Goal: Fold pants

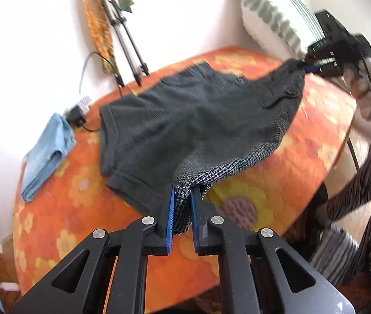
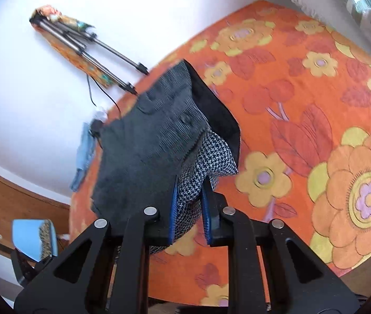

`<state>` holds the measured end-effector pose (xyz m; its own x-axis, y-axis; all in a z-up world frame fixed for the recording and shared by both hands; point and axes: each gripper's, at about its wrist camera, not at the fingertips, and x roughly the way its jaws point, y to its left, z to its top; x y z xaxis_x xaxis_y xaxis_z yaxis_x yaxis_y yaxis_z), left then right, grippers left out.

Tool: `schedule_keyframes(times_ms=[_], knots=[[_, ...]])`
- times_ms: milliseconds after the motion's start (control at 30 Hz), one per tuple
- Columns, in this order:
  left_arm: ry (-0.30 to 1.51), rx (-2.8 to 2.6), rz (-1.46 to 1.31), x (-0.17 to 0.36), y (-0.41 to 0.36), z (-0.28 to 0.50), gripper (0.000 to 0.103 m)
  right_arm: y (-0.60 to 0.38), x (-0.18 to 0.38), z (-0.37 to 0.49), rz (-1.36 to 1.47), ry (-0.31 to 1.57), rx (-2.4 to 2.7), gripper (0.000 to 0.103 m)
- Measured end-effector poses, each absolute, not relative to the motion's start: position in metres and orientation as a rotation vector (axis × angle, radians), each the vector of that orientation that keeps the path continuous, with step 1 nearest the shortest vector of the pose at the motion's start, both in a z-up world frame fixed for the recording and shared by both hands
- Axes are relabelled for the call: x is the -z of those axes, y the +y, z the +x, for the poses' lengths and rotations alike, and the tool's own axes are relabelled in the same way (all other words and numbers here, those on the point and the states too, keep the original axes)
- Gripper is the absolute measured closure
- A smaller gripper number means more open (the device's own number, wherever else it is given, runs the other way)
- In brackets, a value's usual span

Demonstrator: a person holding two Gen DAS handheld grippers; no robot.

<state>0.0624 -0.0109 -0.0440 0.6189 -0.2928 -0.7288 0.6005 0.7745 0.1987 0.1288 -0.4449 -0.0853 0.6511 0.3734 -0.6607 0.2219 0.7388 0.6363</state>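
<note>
Dark grey pants with a houndstooth lining are held up over an orange flowered bed cover. My left gripper is shut on the pants' near edge, lining showing between its blue pads. My right gripper shows in the left wrist view, shut on the far right corner of the pants. In the right wrist view my right gripper is shut on the pants, bunched between its fingers. The leg hems lie on the cover at the left.
A folded light blue cloth lies on the cover at the left, next to a charger and cable. A tripod leans at the white wall. A striped pillow stands at the back right. The bed cover fills the right wrist view.
</note>
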Motion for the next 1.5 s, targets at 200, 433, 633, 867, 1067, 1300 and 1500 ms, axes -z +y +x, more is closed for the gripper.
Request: schedule_keyframes(times_ms=[200, 433, 633, 867, 1067, 1300, 1500], knots=[[0.669, 0.491, 0.430, 0.015, -0.002, 0.102, 0.093, -0.438, 0.050, 0.164, 0.749, 0.817, -0.114, 0.087], [0.654, 0.445, 0.363, 0.001, 0.006, 0.175, 0.093, -0.429, 0.026, 0.228, 0.701, 0.799, -0.114, 0.087], [0.672, 0.423, 0.340, 0.003, 0.006, 0.241, 0.093, -0.424, 0.028, 0.299, 0.663, 0.826, -0.084, 0.087], [0.699, 0.388, 0.352, 0.021, -0.003, 0.318, 0.093, -0.421, 0.056, 0.377, 0.631, 0.898, -0.030, 0.088], [0.761, 0.375, 0.352, 0.048, -0.008, 0.368, 0.093, -0.415, 0.086, 0.418, 0.582, 0.964, 0.001, 0.088], [0.815, 0.367, 0.355, 0.074, -0.013, 0.395, 0.093, -0.416, 0.112, 0.442, 0.569, 1.020, 0.003, 0.084], [0.829, 0.354, 0.348, 0.082, -0.013, 0.403, 0.093, -0.442, 0.101, 0.423, 0.637, 0.950, -0.032, 0.044]])
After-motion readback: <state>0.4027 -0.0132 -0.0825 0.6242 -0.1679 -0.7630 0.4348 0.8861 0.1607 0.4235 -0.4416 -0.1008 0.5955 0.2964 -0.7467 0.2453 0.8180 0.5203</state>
